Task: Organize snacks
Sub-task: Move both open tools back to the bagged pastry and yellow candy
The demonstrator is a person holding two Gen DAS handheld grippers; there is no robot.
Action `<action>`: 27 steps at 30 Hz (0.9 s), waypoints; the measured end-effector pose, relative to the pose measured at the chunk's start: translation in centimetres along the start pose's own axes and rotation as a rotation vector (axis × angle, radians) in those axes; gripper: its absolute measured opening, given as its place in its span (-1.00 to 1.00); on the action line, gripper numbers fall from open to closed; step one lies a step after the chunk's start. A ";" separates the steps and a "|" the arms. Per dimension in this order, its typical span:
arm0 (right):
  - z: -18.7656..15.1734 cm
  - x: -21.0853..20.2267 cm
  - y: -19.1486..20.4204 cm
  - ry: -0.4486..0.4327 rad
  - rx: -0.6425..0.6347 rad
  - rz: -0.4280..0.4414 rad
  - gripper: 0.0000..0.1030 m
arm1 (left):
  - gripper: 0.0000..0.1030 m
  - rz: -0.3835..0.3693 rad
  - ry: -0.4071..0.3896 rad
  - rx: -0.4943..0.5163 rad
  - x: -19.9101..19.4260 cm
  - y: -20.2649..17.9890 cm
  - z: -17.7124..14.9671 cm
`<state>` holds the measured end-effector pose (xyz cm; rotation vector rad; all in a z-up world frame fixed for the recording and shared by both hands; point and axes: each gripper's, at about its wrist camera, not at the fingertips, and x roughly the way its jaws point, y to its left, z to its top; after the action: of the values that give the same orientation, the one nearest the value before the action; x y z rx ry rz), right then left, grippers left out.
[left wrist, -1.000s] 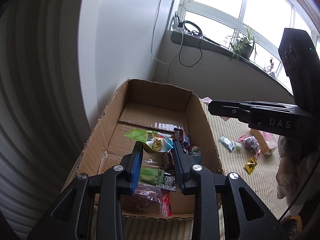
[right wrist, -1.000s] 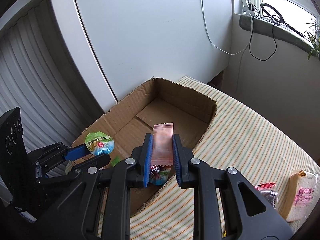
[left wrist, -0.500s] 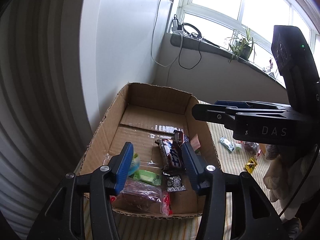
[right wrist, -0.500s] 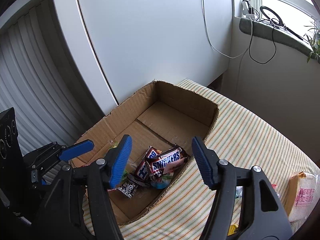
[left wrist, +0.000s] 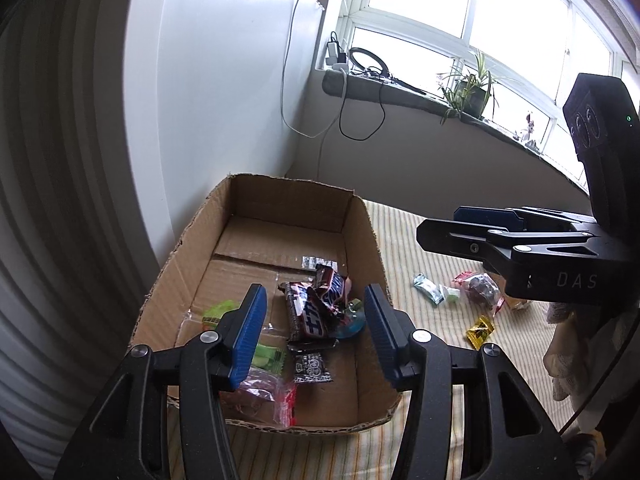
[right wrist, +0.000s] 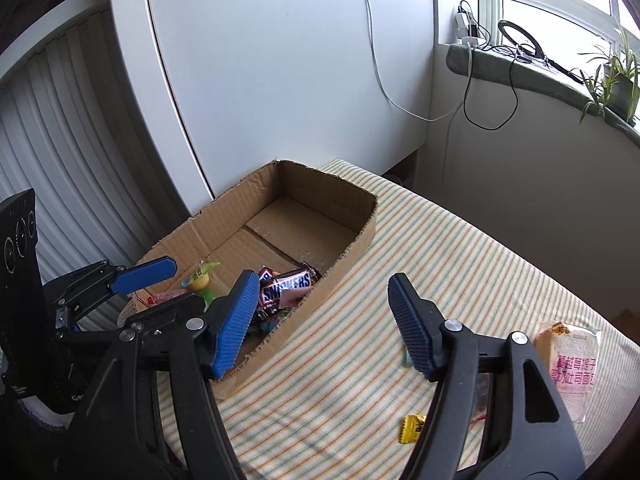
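Down in the near end of the box (left wrist: 362, 236) lie the snacks — two Snickers bars (left wrist: 310, 308) crossed over each other, a pink wrapper (right wrist: 291, 298) tucked against them, a blue jelly cup (left wrist: 352, 318), a small black-and-white packet (left wrist: 313, 367), green packets (left wrist: 269, 354) and a clear bag with a red edge (left wrist: 266, 394). Its far end is bare cardboard. The box sits on a striped cloth (right wrist: 440, 264), close to a white wall.

The left gripper (left wrist: 314, 332) hangs over the near end of the box, its jaws parted and empty, after widening a moment ago. The right gripper (right wrist: 320, 320) is over the box's right wall and the cloth; its jaws have just been opening and stand wide with nothing between them.

Out on the cloth, well apart from the box, lie more snacks — a yellow packet (right wrist: 412, 428), a pale blue one (left wrist: 427, 288), a dark red bag (left wrist: 480, 286) and a wrapped bread slice (right wrist: 570, 364). A windowsill with a plant (left wrist: 468, 90) and cables runs behind.
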<state>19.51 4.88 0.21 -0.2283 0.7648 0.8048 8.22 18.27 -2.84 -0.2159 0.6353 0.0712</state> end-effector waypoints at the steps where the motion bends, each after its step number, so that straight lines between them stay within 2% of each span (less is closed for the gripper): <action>1: -0.3 -0.4 -0.7 -0.002 0.006 -0.008 0.35 | -0.03 -0.006 0.000 0.003 0.0 -0.4 0.1; 8: -2.7 -2.6 -6.1 0.003 0.084 -0.060 0.35 | -0.03 -0.052 0.005 0.028 0.3 -3.1 0.1; 15: -5.6 -2.7 -10.3 0.041 0.157 -0.072 0.35 | -0.03 -0.113 0.026 0.066 1.0 -6.4 -0.3; 23: -7.9 -0.3 -13.0 0.093 0.213 -0.041 0.35 | -0.04 -0.229 0.117 0.164 3.4 -11.1 -1.9; 27: -8.4 1.2 -13.5 0.119 0.216 -0.031 0.17 | -0.04 -0.276 0.170 0.207 5.2 -13.0 -2.5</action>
<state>25.29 -7.59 -7.88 -0.0951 0.9517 0.6778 12.63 5.07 -5.53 -0.1083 0.7710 -0.2798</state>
